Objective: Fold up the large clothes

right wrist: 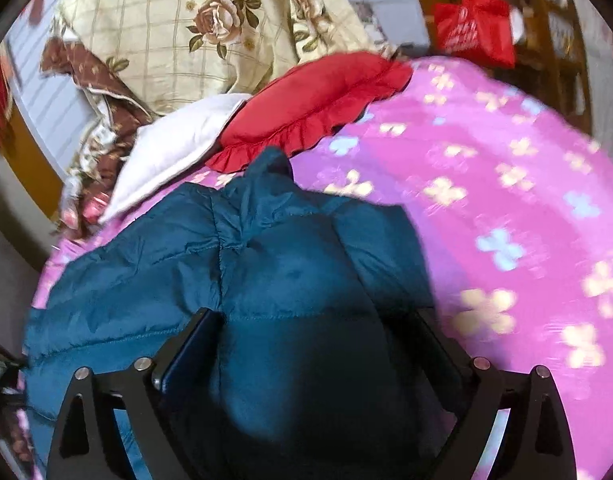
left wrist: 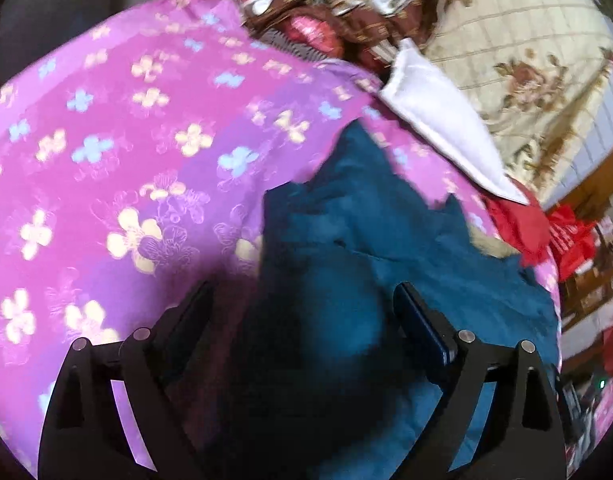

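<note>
Lying on one pink floral quilt (right wrist: 506, 208), one teal puffer jacket (right wrist: 266, 264) sits under two grippers, fingers apart.

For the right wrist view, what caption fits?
Open right gripper over a teal puffer jacket lying on a pink floral bedspread.

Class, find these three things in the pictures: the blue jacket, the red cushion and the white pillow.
blue jacket (right wrist: 266, 256): right wrist view, on its quilted middle.
red cushion (right wrist: 306, 96): right wrist view, on its flat top.
white pillow (left wrist: 430, 112): left wrist view, on its middle.
</note>
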